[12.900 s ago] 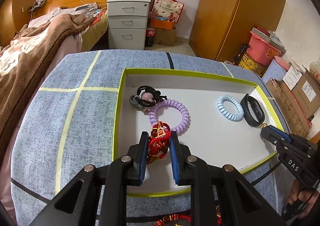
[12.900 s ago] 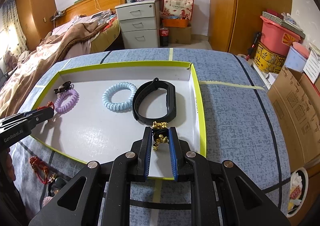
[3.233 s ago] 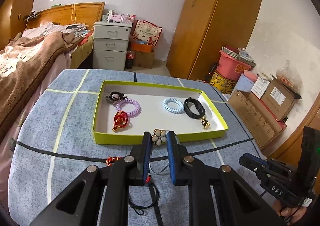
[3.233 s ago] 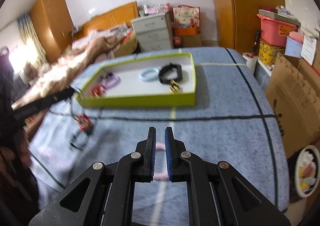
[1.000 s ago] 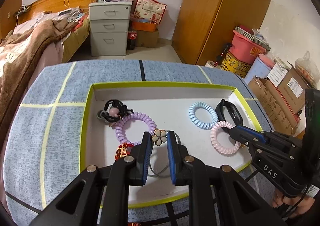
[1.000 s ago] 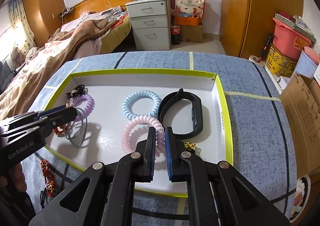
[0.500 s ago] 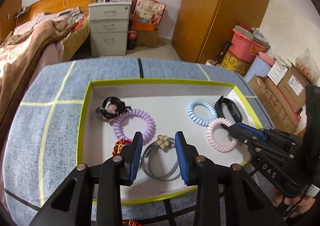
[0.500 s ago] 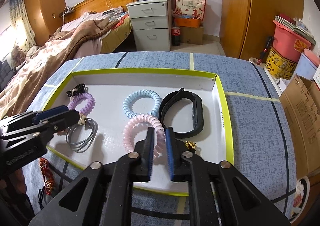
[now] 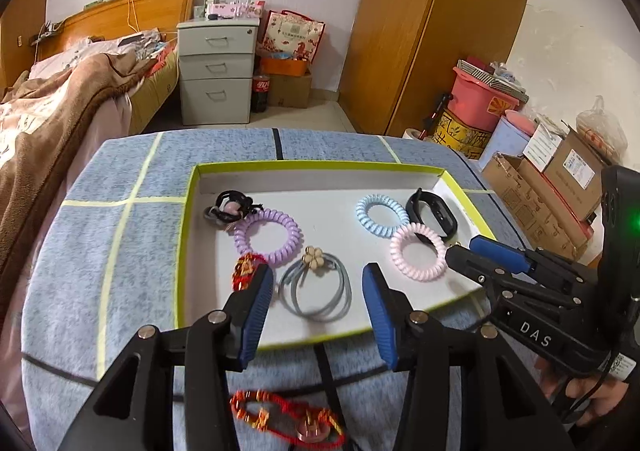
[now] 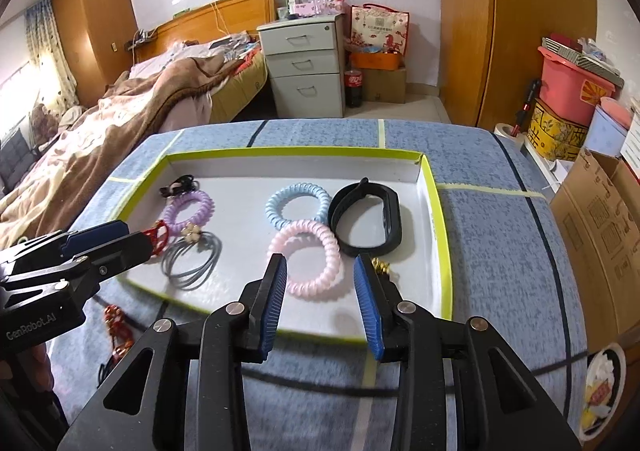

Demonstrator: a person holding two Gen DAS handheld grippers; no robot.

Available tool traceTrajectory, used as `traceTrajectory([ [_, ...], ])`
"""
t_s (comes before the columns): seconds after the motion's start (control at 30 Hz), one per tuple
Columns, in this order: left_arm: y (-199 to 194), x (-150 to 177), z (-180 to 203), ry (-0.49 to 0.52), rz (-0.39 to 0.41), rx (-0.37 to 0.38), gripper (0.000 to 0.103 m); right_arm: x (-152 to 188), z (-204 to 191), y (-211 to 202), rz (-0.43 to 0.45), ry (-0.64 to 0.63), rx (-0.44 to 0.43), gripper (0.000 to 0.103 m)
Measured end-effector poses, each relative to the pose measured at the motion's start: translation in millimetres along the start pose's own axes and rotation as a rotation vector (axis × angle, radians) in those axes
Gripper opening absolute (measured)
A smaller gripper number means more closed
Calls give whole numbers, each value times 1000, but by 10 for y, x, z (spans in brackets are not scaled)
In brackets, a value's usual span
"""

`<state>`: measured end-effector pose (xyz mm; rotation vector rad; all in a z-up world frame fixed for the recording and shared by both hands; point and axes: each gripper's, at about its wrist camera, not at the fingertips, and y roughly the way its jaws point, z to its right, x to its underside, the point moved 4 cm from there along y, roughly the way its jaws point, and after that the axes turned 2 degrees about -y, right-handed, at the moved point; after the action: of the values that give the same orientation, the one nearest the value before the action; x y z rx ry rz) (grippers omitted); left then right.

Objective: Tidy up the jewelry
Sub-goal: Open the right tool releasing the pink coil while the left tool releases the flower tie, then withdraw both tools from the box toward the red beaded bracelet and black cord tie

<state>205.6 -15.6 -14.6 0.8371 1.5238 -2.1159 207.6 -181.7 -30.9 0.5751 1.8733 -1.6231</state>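
A flat tray with a yellow-green rim sits on a blue table with pale and dark lines on it. At the far left of the tray lies a black hair tie with a pink bit. Just beside it, and touching it, is a purple coil hair tie. A red knotted charm lies at the near edge of the purple one. Next comes a grey hair tie with a little flower, flat on the tray floor. The left gripper hangs over the near rim of the tray; its jaws have just been opening and now stand wide, with the grey tie lying loose past the tips and nothing held. In the middle right of the tray is a light blue coil hair tie. A pink coil hair tie lies just in front of it, touching it. The right gripper hangs over the near rim too; its jaws have just been opening and stand wide, and the pink tie lies free between the tips, not pinched. A black wristband lies to the right, touching the pink tie. A small gold charm sits by the band's near edge. On the table in front of the tray lies a red braided bracelet.
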Motion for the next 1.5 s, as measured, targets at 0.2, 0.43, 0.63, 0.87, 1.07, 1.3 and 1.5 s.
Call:
traceTrajectory([
  [0.2,-219,143,-71,-24,19,-17,49,136,-59,-184,17,7,-10,36],
  [0.43,-514,433,-242,-49,49,-96,49,389,-202,-338,18,9,-40,37],
  [0.63,-629,639,-387,-105,46,-105,49,576,-580,-302,-30,-66,-113,37],
  [0.87,-695,781,-439,-100,42,-119,49,714,-901,-267,-50,-104,-156,37],
  [1.07,-686,817,-467,-97,29,-105,49,783,-1005,-223,-65,-116,-150,37],
  [1.3,-673,840,-520,-120,26,-95,49,820,-1173,-99,-100,-175,-148,37],
  [1.5,-655,847,-535,-130,20,-91,49,855,-1210,-91,-116,-230,-105,37],
])
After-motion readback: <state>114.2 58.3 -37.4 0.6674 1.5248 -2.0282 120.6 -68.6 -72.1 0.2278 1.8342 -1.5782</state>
